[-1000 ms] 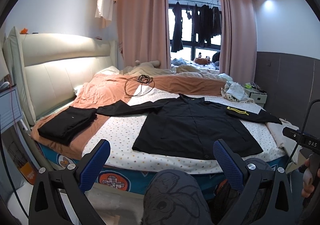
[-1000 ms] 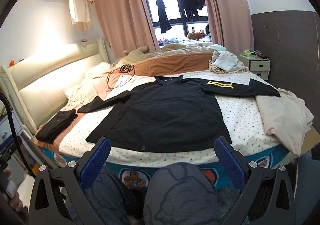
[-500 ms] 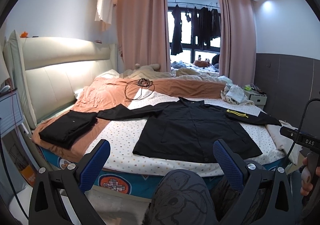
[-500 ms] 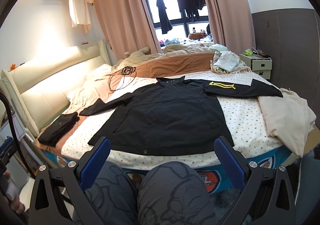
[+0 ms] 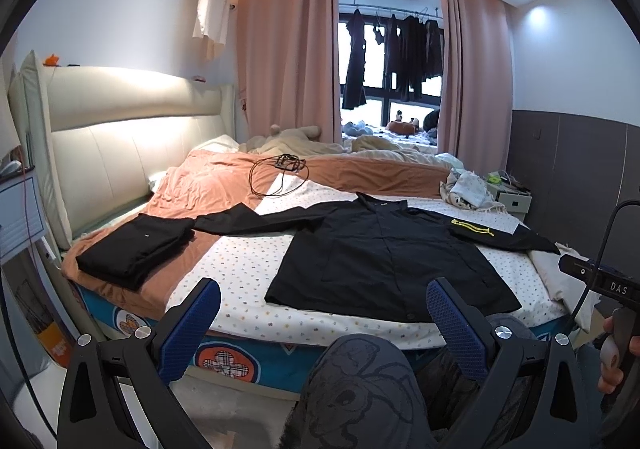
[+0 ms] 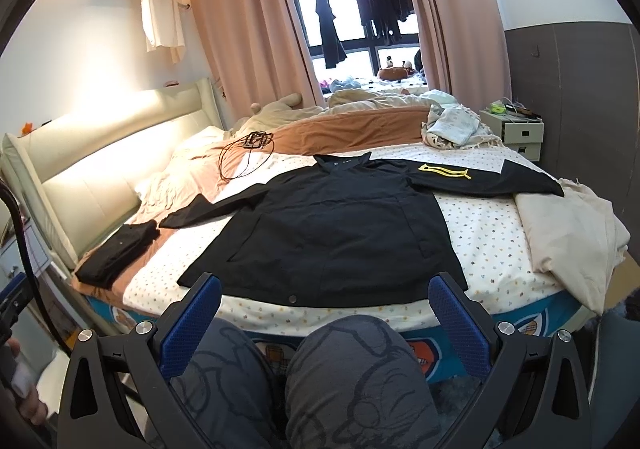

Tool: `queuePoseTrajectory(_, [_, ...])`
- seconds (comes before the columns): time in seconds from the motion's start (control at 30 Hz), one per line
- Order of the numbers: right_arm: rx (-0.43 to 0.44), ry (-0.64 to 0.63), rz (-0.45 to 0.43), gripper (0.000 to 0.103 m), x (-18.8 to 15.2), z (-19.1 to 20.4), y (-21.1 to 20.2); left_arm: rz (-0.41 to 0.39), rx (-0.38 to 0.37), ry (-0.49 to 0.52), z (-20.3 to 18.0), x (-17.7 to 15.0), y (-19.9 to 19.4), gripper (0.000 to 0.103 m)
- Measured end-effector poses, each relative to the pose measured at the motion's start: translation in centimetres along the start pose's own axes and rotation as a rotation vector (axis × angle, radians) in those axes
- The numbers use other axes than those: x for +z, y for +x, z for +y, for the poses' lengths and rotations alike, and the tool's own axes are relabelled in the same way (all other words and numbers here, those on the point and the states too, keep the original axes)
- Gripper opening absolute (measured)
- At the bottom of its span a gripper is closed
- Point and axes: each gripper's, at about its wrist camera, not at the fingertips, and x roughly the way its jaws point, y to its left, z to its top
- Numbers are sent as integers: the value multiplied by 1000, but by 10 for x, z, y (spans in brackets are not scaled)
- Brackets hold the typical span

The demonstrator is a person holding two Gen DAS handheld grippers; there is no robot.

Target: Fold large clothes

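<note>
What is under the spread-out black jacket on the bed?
The black jacket lies flat on the dotted white sheet; its left sleeve end reaches the orange blanket. Anything beneath the jacket's body is covered.

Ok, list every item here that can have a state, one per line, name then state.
black jacket: spread flat on the bed, sleeves out, unfolded
black garment: folded, lying at the bed's left edge
beige cloth: bunched, draped over the bed's right edge
curtains: drawn apart
left gripper: open, empty
right gripper: open, empty
cable: loosely coiled on the bed
</note>
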Motion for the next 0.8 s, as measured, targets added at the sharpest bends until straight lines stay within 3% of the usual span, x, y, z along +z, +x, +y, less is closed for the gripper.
queuePoseTrajectory(0.47, [2,-8,7,103,0,7,3,7,-11,-16,2,-2,2,103])
queuePoseTrajectory(0.8, [-5,-6,40,103,2,12,24,41,-2,-25,11,-2,26,103])
